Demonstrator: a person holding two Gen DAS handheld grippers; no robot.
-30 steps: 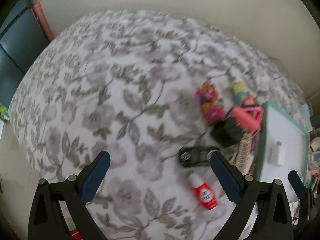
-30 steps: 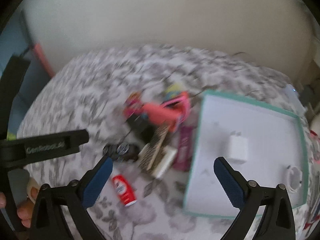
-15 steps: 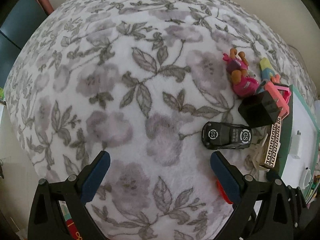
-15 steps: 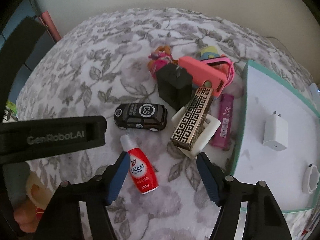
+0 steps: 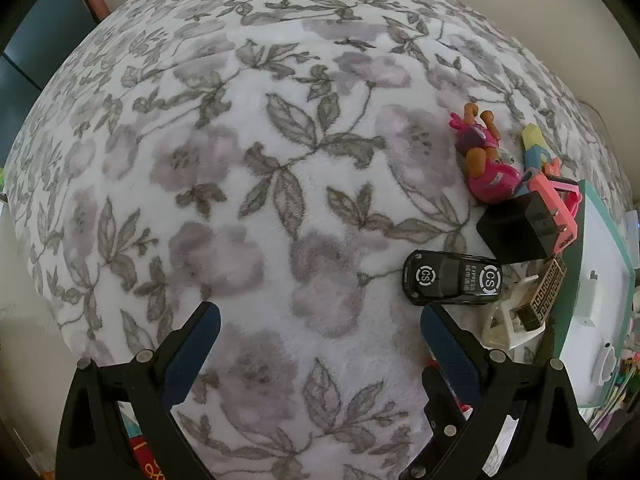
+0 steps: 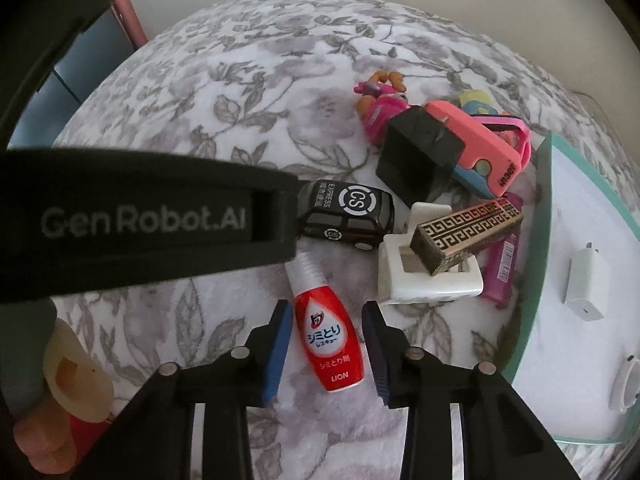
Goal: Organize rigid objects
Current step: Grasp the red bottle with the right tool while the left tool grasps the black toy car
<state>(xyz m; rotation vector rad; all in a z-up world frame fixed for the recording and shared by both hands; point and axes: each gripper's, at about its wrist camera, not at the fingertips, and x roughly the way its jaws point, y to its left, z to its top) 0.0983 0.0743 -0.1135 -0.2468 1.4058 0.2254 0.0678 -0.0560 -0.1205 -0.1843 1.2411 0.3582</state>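
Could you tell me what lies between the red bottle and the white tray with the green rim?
In the right wrist view, a white holder carrying a gold-patterned box, and a pink lighter, lie between the red bottle and tray.

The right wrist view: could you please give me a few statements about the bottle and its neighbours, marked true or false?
1. The red bottle lies between the right gripper fingers, whose jaws are closing. True.
2. The black toy car sits on the white tray. False: it rests on the floral blanket.
3. A white charger lies on the tray. True.
4. The left gripper holds the car. False: its jaws are open and empty.
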